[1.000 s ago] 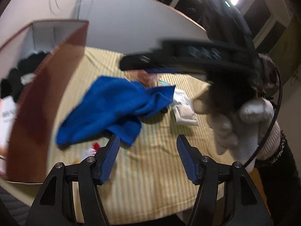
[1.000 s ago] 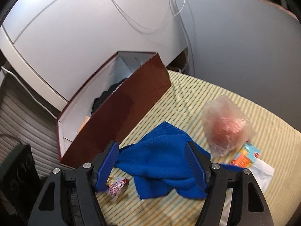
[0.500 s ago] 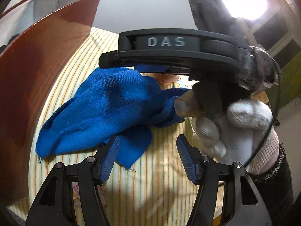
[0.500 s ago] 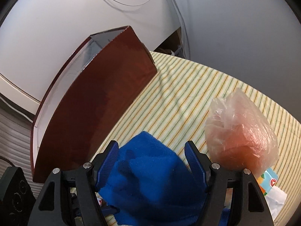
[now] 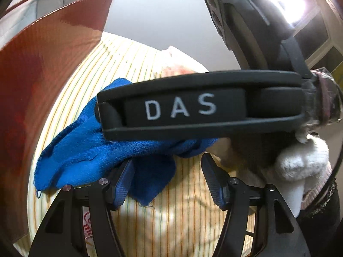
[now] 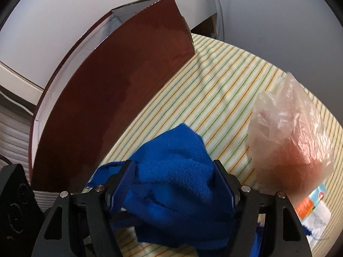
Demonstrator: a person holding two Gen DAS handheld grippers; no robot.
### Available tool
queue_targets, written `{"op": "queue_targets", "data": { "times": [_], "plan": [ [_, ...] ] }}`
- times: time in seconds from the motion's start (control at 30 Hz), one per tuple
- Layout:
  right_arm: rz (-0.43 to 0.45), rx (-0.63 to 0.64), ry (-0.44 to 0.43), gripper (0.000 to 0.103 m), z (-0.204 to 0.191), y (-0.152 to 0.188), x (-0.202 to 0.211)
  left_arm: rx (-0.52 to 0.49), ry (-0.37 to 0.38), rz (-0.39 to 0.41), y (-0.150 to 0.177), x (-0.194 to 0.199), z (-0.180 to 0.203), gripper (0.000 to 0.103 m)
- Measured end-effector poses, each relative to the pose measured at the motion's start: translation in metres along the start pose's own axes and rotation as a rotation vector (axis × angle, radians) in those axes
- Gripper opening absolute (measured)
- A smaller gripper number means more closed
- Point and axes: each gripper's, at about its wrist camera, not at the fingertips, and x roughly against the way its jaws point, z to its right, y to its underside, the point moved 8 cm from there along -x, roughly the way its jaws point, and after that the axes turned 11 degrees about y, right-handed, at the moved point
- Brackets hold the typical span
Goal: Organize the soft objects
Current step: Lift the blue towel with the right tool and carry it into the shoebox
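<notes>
A crumpled blue towel (image 5: 85, 156) lies on the striped tablecloth (image 5: 182, 214). My left gripper (image 5: 168, 171) hangs open just over the towel's near edge, its left pad against the cloth's fold. The right gripper's black body (image 5: 193, 107) crosses that view above the towel, held by a white-gloved hand (image 5: 300, 165). In the right wrist view the blue towel (image 6: 173, 171) bulges up between the pads of my right gripper (image 6: 173, 167), which stands open around the bunched top.
A tall brown box (image 6: 118, 96) stands along the left of the tablecloth (image 6: 214, 90); the same brown box (image 5: 42, 75) shows in the left wrist view. A clear bag with something reddish (image 6: 289, 141) and an orange-and-white packet (image 6: 310, 207) lie to the right.
Both grippers have come down toward the towel. The right gripper, earlier above it, now has the bunched cloth between its fingers. Neither gripper's opening has visibly changed.
</notes>
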Motion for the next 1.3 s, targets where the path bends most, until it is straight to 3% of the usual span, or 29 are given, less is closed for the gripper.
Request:
{"op": "queue_targets", "data": {
  "times": [0.07, 0.13, 0.27, 0.5, 0.7, 1.3],
  "plan": [
    [-0.01, 0.006, -0.012, 0.066, -0.002, 0.003, 0.001, -0.009, 0.009, 0.002, 0.0, 0.0, 0.002, 0.062],
    [-0.012, 0.019, -0.021, 0.056, -0.006, 0.005, 0.003, -0.026, 0.002, 0.009, 0.001, 0.002, 0.003, 0.062],
    [-0.047, 0.044, -0.057, 0.054, -0.013, 0.015, 0.005, -0.024, 0.003, 0.018, -0.001, 0.003, 0.002, 0.062],
    [-0.067, -0.016, -0.155, 0.038, -0.01, 0.031, 0.013, -0.066, 0.005, 0.024, -0.008, -0.001, 0.007, 0.048],
    [-0.04, -0.062, -0.194, 0.037, 0.007, 0.041, 0.027, -0.081, 0.038, 0.035, -0.003, 0.004, 0.024, 0.036],
    [0.156, -0.055, -0.178, 0.037, 0.006, 0.06, 0.138, -0.226, 0.101, 0.169, 0.0, 0.085, 0.103, 0.035]
  ]
}}
